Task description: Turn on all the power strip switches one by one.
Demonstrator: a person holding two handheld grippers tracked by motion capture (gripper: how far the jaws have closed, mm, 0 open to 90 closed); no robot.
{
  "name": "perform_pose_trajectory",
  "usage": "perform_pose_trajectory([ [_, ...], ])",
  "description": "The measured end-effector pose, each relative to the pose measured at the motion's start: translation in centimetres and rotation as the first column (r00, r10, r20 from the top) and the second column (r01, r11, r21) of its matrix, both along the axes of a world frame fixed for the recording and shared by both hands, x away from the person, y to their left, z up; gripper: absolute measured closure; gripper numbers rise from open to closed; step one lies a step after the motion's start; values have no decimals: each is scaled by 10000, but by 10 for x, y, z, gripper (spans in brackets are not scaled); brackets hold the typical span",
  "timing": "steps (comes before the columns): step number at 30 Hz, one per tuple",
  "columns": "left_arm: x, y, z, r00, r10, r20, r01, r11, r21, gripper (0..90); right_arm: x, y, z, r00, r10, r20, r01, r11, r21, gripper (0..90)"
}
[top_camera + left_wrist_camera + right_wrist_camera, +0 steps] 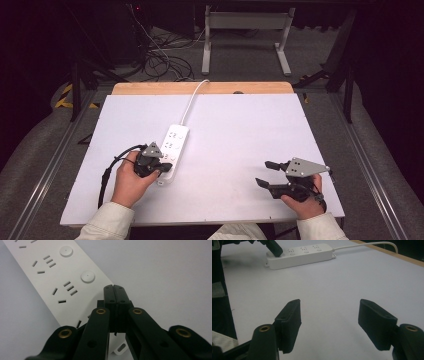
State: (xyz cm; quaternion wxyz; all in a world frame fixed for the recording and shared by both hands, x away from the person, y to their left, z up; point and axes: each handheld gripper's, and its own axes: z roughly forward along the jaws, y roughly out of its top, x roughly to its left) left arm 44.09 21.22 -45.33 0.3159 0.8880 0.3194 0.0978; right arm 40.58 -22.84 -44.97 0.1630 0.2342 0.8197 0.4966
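A white power strip (172,146) lies on the white tabletop (240,130), left of centre, running away from the person, with its white cable (191,102) leading off over the far wooden edge. In the high view the person's left hand (131,182) and the left gripper (161,167) cover the strip's near end, so that end is hard to make out there. In the left gripper view the jaws are pressed flat together with nothing between them, their tips resting over the near end of the strip, beside a round button (87,276); whether the tips actually touch the strip's surface cannot be told. The black jaw arms hide the lower part of the strip, and its far end is cut off at the top left of that view. Two socket groups and a second button (66,251) are visible.

The right gripper (267,173) is held low over bare tabletop at the near right, well apart from the strip. Its jaws stand wide open and hold nothing. In the right gripper view the strip (300,255) appears far off, with the left gripper's dark tip (274,249) over one end; the left edge of that view is dark and blurred.

There are no containers on the tabletop.
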Motion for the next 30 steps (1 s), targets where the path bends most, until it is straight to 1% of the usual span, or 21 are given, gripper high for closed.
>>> perform_pose_trajectory([
  [1, 0, 1, 0, 10000, 63, -24, -63, 10000, -52, 900, 0, 0, 1, 10000, -34, 10, 34, 10000, 34, 354],
  [2, 1, 3, -2, 9999, 94, -134, -98, 9997, -242, 900, 0, 0, 1, 10000, -36, 26, 36, 10000, 31, 354],
  [4, 1, 3, -2, 9998, 72, -181, -77, 9994, -324, 900, -1, -1, 1, 10000, -42, 36, 42, 10000, 20, 354],
  [5, 1, 3, -3, 10000, 39, -85, -42, 9995, -322, 900, -1, 0, 1, 10000, -42, 40, 42, 10000, 23, 354],
  [6, 0, 3, -2, 9999, 12, 108, -10, 9998, -220, 900, -1, 0, 1, 10000, -38, 24, 38, 10000, 26, 354],
  [7, -1, 3, 0, 9997, 48, 237, -43, 9997, -221, 900, -1, 0, 1, 10000, -32, 16, 32, 10000, 5, 354],
  [8, -1, 3, 0, 9997, 48, 237, -43, 9997, -221, 900, -1, 0, 1, 10000, -32, 16, 32, 10000, 5, 354],
  [9, -1, 3, 3, 9989, 168, 428, -160, 9997, -198, 900, -1, 1, 1, 10000, -33, 59, 33, 10000, -43, 354],
  [10, -3, 7, 11, 9960, 386, 806, -331, 9972, -676, 900, -1, 0, 1, 10000, -33, 89, 33, 10000, -5, 354],
  [11, -3, 7, 11, 9960, 386, 806, -331, 9972, -676, 900, -1, 0, 1, 9999, -52, 93, 52, 10000, 1, 354],
  [12, -3, 8, 16, 9932, 505, 1047, -416, 9955, -850, 900, -1, 0, 1, 9999, -57, 105, 57, 10000, -3, 354],
  [13, -4, 8, 21, 9897, 558, 1315, -451, 9955, -829, 900, 0, -1, 1, 9999, -77, 75, 77, 10000, 2, 354],
  [15, -5, 6, 25, 9859, 486, 1604, -361, 9961, -800, 900, 0, 0, 1, 10000, -68, 23, 68, 10000, -3, 354],
  [18, -5, 1, 24, 9868, 417, 1562, -298, 9965, -780, 900, -1, 1, 1, 10000, -41, 53, 41, 10000, -29, 354],
  [19, -4, 0, 24, 9879, 409, 1495, -291, 9963, -807, 900, -1, 1, 1, 10000, -41, 53, 41, 10000, -29, 354],
  [22, -2, -1, 25, 9874, 435, 1523, -314, 9962, -811, 900, 0, 0, 1, 10000, -59, 32, 59, 10000, 3, 354],
  [24, 0, -2, 24, 9882, 427, 1470, -306, 9960, -838, 900, 0, 0, 0, 10000, -35, 32, 35, 10000, -34, 354],
  [27, 5, -5, 20, 9895, 479, 1365, -361, 9955, -878, 900, 0, 0, 0, 10000, -31, 40, 31, 10000, -31, 354],
  [30, 11, -8, 13, 9899, 475, 1337, -377, 9965, -750, 900, 0, -1, 0, 10000, -27, 31, 27, 10000, -13, 354],
])
